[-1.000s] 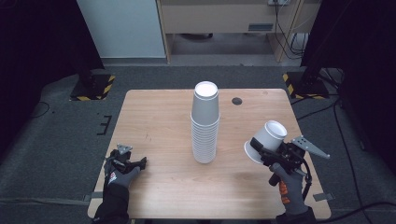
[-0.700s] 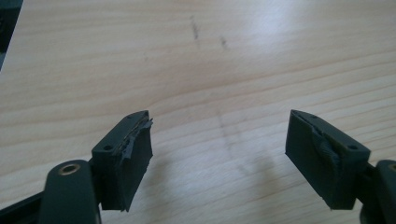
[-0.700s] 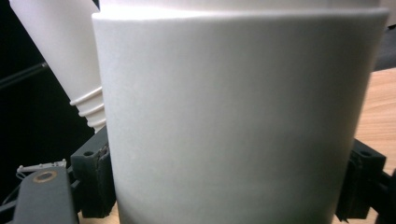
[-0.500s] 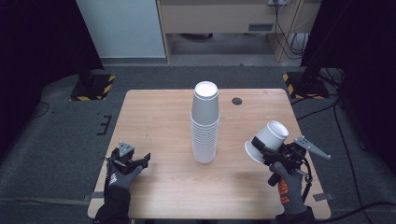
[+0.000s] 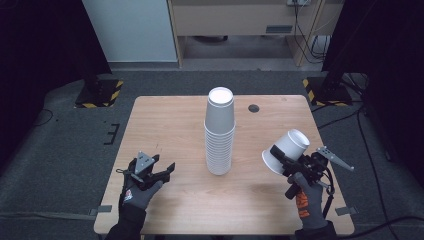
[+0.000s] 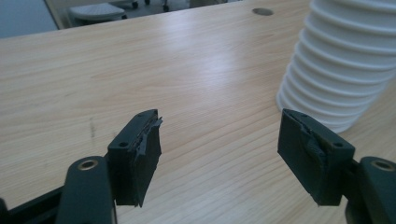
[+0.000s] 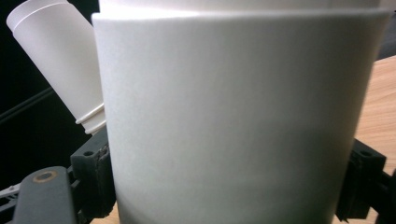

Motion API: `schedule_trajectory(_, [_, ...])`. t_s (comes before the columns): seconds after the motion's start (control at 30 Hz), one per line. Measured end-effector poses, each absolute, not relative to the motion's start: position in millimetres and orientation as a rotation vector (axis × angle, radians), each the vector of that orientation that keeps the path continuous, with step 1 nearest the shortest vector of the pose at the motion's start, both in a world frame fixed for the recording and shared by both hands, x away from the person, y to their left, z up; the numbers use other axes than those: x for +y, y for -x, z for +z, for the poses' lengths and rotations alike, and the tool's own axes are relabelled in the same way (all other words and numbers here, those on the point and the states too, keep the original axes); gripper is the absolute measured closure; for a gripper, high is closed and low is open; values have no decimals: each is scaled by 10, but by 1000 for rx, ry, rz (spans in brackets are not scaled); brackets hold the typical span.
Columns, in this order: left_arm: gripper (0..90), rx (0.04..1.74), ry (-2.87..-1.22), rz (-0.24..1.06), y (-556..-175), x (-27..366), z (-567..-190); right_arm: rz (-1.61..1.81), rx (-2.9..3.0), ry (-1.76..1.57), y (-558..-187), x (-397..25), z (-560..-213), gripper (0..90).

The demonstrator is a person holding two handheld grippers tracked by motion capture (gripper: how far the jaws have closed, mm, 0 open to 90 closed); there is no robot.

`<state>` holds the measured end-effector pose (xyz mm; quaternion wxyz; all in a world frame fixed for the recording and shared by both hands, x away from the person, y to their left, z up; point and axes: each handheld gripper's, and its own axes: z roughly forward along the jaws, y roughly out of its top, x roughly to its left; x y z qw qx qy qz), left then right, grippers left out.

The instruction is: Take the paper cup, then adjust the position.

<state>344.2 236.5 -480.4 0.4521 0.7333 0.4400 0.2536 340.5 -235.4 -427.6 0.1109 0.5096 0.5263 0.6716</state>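
While the right tool point(image 5: 280, 159) is clamped on a white cup point(image 5: 285, 151), it holds that cup tilted in the air above the right part of the worktop point(image 5: 170, 125), bottom end pointing up and away from the person, open mouth toward the stack point(image 5: 219, 132). In the right gripper view the cup point(image 7: 233, 121) sits between the two black jaws, its wall pressed by both, and the stack point(image 7: 60, 60) shows behind it at upper left, leaning only because the camera is turned.

That stack is a tall column of white cups, mouths down, standing upright near the middle of the worktop, well apart from the held cup. A small dark round hole point(image 5: 254, 108) lies in the wood behind it, to the right.

Over the near left part of the worktop, the left tool point(image 5: 159, 172) hangs with its jaws apart and nothing between them. In the left gripper view the left tool point(image 6: 219, 149) shows bare wood between its pads, and the ribbed base of the stack point(image 6: 341, 70) stands ahead at the right, clear of the jaws.
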Motion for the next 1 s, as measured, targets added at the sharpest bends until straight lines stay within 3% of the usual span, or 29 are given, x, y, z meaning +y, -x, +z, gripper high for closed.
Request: schedule_trajectory(1.0, [369,768,-1804,540,-3148,1437,-4606,2028,1495,-1544,-3389,-2347,-4301,158])
